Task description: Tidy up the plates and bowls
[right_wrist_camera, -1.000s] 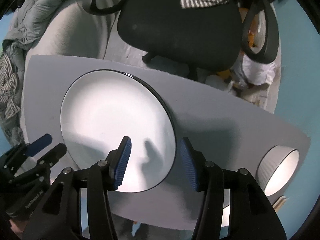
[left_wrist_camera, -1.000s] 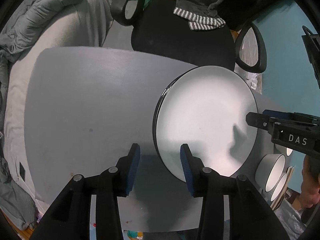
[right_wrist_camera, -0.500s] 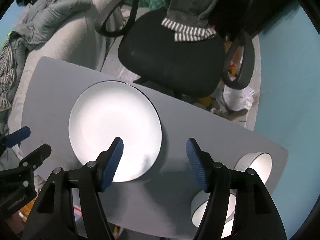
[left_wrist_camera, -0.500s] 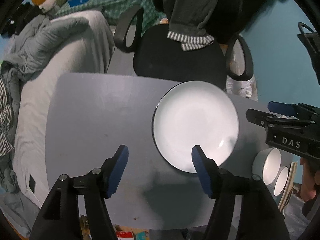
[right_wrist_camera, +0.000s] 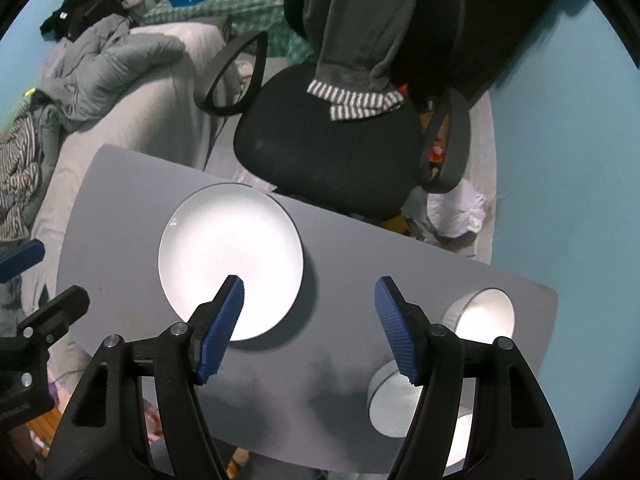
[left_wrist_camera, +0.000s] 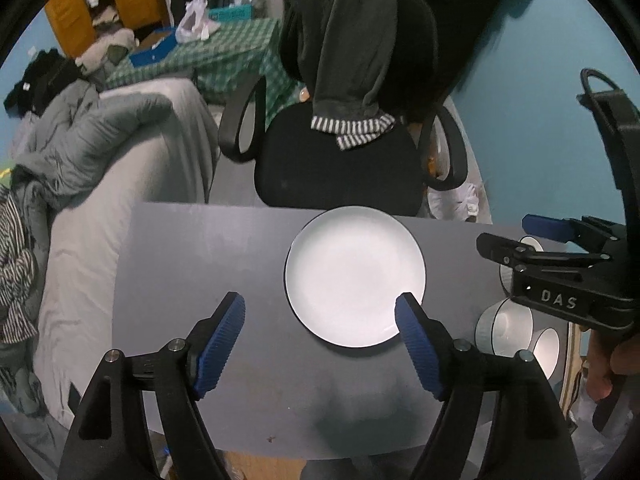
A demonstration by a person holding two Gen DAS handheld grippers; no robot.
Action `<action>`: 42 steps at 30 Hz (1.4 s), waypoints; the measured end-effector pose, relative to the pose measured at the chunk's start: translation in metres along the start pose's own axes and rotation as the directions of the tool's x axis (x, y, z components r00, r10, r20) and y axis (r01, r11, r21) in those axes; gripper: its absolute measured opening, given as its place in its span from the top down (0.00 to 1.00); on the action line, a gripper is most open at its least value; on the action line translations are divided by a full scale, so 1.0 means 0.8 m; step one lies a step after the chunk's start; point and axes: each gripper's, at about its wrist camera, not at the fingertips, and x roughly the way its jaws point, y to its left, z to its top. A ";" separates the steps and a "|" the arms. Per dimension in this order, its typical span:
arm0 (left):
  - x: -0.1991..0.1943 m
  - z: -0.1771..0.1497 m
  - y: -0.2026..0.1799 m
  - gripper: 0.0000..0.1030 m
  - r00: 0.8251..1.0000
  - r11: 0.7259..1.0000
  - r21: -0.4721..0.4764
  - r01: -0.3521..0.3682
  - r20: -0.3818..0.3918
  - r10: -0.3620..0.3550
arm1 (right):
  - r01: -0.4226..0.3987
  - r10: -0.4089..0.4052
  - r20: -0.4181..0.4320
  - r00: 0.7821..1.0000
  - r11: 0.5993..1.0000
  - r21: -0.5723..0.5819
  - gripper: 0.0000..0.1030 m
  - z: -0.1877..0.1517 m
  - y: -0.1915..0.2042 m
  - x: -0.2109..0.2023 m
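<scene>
One white plate (left_wrist_camera: 355,280) lies flat on the grey tabletop (left_wrist_camera: 192,264), nothing on it. Bowls: three counted in the right wrist view, all white inside and all empty as far as visible: one (right_wrist_camera: 482,312) near the tabletop's right edge, one (right_wrist_camera: 390,404) closer to the camera partly behind the right finger, and a third (right_wrist_camera: 458,440) at the bottom, mostly hidden. They sit close together, well apart from the plate. Left gripper (left_wrist_camera: 320,344): jaws opening, wide apart, nothing between the pads; it hangs above the tabletop, pointing steeply down, with the plate's near edge showing just beside its right finger. Right gripper (right_wrist_camera: 308,326): jaws spread, still widening slightly, nothing held; its left finger overlaps the plate's near right part in view, its right finger overlaps the middle bowl. In the left wrist view the right gripper (left_wrist_camera: 516,244) enters from the right edge, above the bowls, held by a hand (left_wrist_camera: 612,364). Behind the tabletop: one black office chair (left_wrist_camera: 340,168) with a dark garment (left_wrist_camera: 352,52) draped over its back; a bed (left_wrist_camera: 132,152) with grey bedding to the left.
</scene>
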 end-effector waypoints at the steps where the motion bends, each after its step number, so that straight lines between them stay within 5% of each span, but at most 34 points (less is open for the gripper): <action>1: -0.002 0.000 -0.003 0.23 1.000 1.000 0.008 0.000 0.003 0.000 | -0.001 0.001 0.012 1.000 1.000 0.004 0.35 -0.002 -0.001 -0.005; 19: -0.059 -0.014 -0.065 0.23 0.993 0.991 0.103 0.090 0.066 -0.097 | 0.001 -0.028 0.181 0.983 0.988 0.152 0.35 -0.059 -0.067 -0.103; 42: -0.049 -0.036 -0.180 0.23 0.986 0.960 0.230 0.159 0.014 -0.167 | 0.041 -0.099 0.152 0.983 0.937 0.346 0.34 -0.168 -0.187 -0.135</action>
